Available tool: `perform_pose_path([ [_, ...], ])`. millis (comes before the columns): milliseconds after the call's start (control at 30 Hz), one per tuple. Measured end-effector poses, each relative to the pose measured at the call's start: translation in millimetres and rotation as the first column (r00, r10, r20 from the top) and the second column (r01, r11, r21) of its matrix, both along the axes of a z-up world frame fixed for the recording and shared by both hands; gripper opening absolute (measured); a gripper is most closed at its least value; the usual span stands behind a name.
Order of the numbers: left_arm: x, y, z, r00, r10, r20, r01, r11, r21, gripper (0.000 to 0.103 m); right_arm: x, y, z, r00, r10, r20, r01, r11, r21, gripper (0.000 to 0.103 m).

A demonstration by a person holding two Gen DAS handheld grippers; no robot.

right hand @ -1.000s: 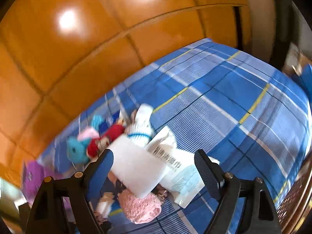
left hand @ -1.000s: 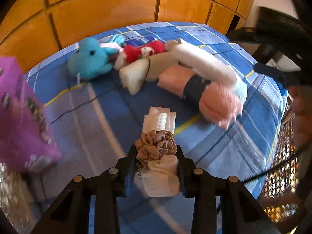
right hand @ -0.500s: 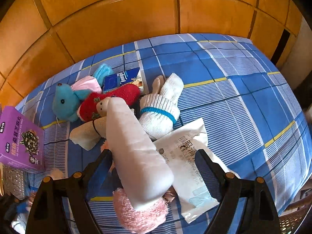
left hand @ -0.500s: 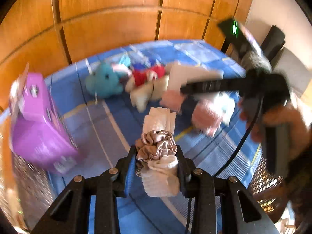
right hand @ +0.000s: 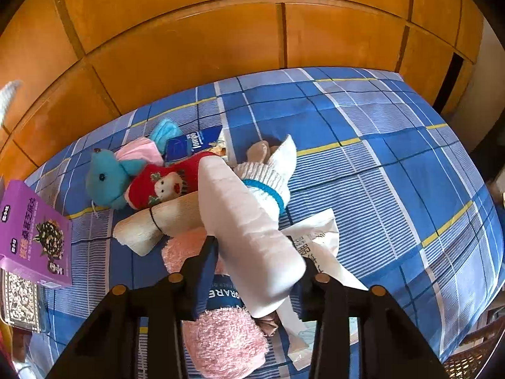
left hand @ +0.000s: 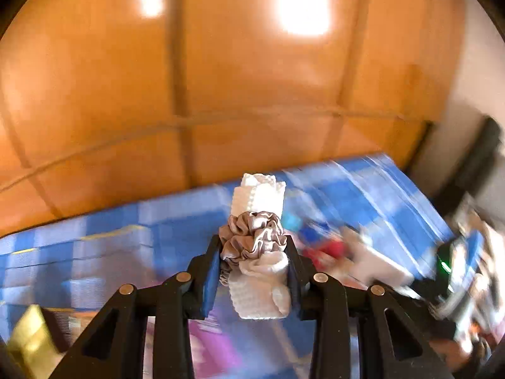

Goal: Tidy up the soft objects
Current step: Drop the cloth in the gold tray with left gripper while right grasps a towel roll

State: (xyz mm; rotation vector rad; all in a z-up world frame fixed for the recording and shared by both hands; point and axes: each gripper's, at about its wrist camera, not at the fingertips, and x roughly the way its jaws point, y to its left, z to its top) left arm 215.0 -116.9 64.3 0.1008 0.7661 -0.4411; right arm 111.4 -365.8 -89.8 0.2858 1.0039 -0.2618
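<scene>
My left gripper (left hand: 255,271) is shut on a rolled white knit cloth (left hand: 258,192) bound by a taupe scrunchie (left hand: 252,237), held high above the blurred blue bed. In the right wrist view my right gripper (right hand: 257,271) has its jaws closing on the near end of a long white cloth roll (right hand: 240,208), both pads against it. The roll lies slanted across a heap: a pink fluffy towel roll (right hand: 221,338), a beige roll (right hand: 157,224), a white sock with a blue band (right hand: 268,180), a red doll (right hand: 157,186) and a teal plush (right hand: 104,180).
All of it lies on a blue plaid bed sheet (right hand: 378,158) against an orange wooden panel wall (right hand: 221,31). A purple box (right hand: 34,237) stands at the left edge. A white printed packet (right hand: 315,237) lies under the roll, and a blue tissue pack (right hand: 189,145) behind the doll.
My left gripper has risen with the tied cloth and tilted up toward the wall. My right gripper's jaws have come together on the white roll, which earlier lay loose between wide fingers.
</scene>
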Motion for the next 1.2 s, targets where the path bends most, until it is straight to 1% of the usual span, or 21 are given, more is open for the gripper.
perform_pose_path([
  [67, 16.5, 33.7, 3.1, 0.996, 0.094, 0.009, -0.094, 0.996, 0.004, 0.036, 0.9, 1.4, -0.2, 1.000, 0.009, -0.002, -0.009, 1.000, 0.000, 0.036],
  [100, 23.5, 54.8, 3.5, 0.989, 0.147, 0.015, -0.147, 0.989, 0.014, 0.036, 1.1, 2.2, -0.4, 1.000, 0.010, -0.002, -0.010, 1.000, -0.002, 0.035],
  [133, 26.5, 67.6, 2.3, 0.983, 0.181, 0.022, -0.181, 0.983, 0.022, 0.036, 0.9, 2.5, -0.3, 1.000, 0.011, -0.001, -0.011, 1.000, -0.003, 0.035],
  [200, 32.2, 106.4, -2.3, 0.963, 0.269, 0.029, -0.270, 0.962, 0.039, 0.036, 0.8, 2.5, -0.1, 1.000, 0.011, 0.002, -0.011, 1.000, -0.001, 0.034],
  [233, 32.0, 132.6, -6.8, 0.945, 0.327, 0.027, -0.328, 0.943, 0.049, 0.036, 0.8, 2.6, -0.1, 1.000, 0.011, 0.002, -0.011, 1.000, -0.001, 0.034],
  [267, 31.1, 151.0, -11.1, 0.931, 0.364, 0.024, -0.365, 0.929, 0.054, 0.036, 1.1, 2.8, 0.0, 1.000, 0.012, 0.003, -0.012, 1.000, -0.002, 0.033],
  [300, 27.5, 169.3, -17.2, 0.917, 0.399, 0.020, -0.400, 0.915, 0.057, 0.036, 0.6, 3.3, 0.1, 1.000, 0.014, 0.004, -0.014, 1.000, -0.003, 0.033],
  [367, 14.9, 211.4, -30.1, 0.876, 0.482, 0.020, -0.482, 0.873, 0.071, 0.036, 0.6, 4.7, 0.7, 1.000, 0.018, 0.007, -0.018, 1.000, -0.004, 0.031],
  [400, 6.9, 225.4, -36.0, 0.861, 0.508, 0.022, -0.508, 0.858, 0.080, 0.036, 0.7, 5.4, 0.9, 1.000, 0.023, 0.010, -0.023, 1.000, -0.002, 0.030],
  [500, -24.9, 272.2, -63.5, 0.818, 0.575, -0.030, -0.572, 0.818, 0.066, 0.037, 0.8, 7.2, 1.3, 0.999, 0.032, 0.012, -0.032, 0.999, -0.006, 0.027],
  [567, -48.3, 291.6, -84.1, 0.791, 0.610, -0.052, -0.606, 0.792, 0.068, 0.037, 0.6, 8.5, 2.0, 0.999, 0.038, 0.017, -0.038, 0.999, -0.005, 0.025],
  [600, -62.6, 301.2, -97.0, 0.780, 0.621, -0.074, -0.617, 0.784, 0.068, 0.037, 0.3, 9.3, 2.4, 0.999, 0.042, 0.020, -0.041, 0.999, -0.006, 0.025],
  [700, -94.6, 304.2, -126.1, 0.773, 0.626, -0.101, -0.621, 0.779, 0.086, 0.037, 0.8, 12.9, 2.1, 0.998, 0.054, 0.017, -0.054, 0.998, -0.016, 0.022],
  [767, -115.5, 302.4, -147.2, 0.778, 0.615, -0.127, -0.607, 0.788, 0.100, 0.038, 1.0, 15.7, 1.4, 0.998, 0.060, 0.014, -0.059, 0.998, -0.035, 0.021],
  [833, -133.7, 296.1, -161.6, 0.784, 0.606, -0.133, -0.597, 0.795, 0.106, 0.039, 1.9, 20.1, 1.2, 0.997, 0.070, 0.011, -0.069, 0.996, -0.056, 0.019],
  [933, -151.5, 286.3, -169.9, 0.793, 0.595, -0.127, -0.585, 0.803, 0.110, 0.046, 2.8, 28.0, 1.0, 0.996, 0.091, 0.004, -0.090, 0.991, -0.098, 0.018],
  [1000, -158.3, 285.0, -173.0, 0.796, 0.593, -0.121, -0.582, 0.805, 0.114, 0.047, 3.3, 31.5, 0.2, 0.995, 0.101, -0.003, -0.101, 0.988, -0.119, 0.018],
  [1033, -163.2, 283.2, -175.0, 0.801, 0.587, -0.114, -0.577, 0.809, 0.116, 0.047, 3.3, 32.0, 0.0, 0.995, 0.103, -0.004, -0.102, 0.987, -0.124, 0.018],
  [1133, -172.0, 281.0, -171.5, 0.808, 0.582, -0.088, -0.572, 0.812, 0.120, 0.049, 3.4, 33.3, -1.1, 0.995, 0.101, -0.011, -0.101, 0.985, -0.138, 0.018],
  [1200, -176.2, 282.0, -167.5, 0.809, 0.584, -0.073, -0.575, 0.810, 0.113, 0.055, 3.7, 34.0, -2.0, 0.995, 0.099, -0.016, -0.100, 0.984, -0.144, 0.018],
])
